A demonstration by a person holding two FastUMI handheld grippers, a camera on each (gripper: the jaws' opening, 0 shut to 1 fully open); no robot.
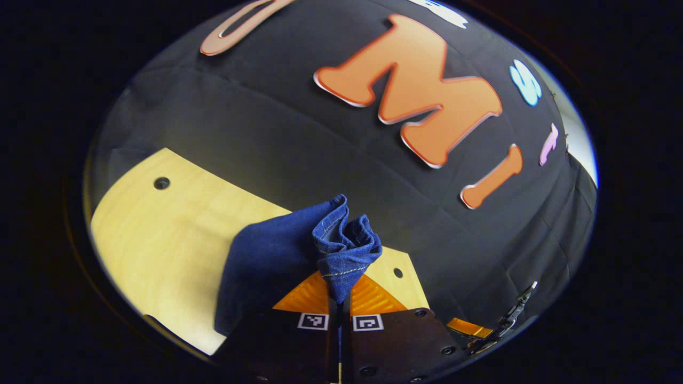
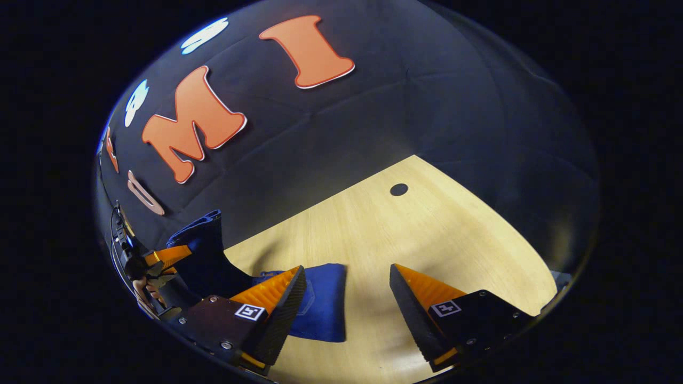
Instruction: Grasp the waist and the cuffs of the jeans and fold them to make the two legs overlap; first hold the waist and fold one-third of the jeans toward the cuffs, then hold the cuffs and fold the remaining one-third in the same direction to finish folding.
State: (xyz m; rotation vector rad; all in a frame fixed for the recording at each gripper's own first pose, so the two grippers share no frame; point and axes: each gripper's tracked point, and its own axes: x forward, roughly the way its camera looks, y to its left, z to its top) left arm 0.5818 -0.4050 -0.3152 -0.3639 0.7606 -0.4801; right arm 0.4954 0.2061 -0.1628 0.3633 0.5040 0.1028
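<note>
In the left gripper view, dark blue jeans (image 1: 267, 261) hang from my left gripper (image 1: 340, 290), which is shut on a bunched, stitched hem (image 1: 347, 245) lifted above the wooden table (image 1: 160, 240). In the right gripper view, my right gripper (image 2: 347, 282) stands open just above the table (image 2: 405, 229), nothing between its fingers. A flat folded part of the jeans (image 2: 323, 304) lies on the table by the view's left finger. Further left, the lifted cloth (image 2: 203, 250) rises to the left gripper (image 2: 165, 256), with a hand behind it.
The table has small round holes (image 1: 161, 183) (image 2: 398, 189) in its top. The black booth wall stands close behind the table's far edge. Bare wood stretches to the right of the jeans in the right gripper view.
</note>
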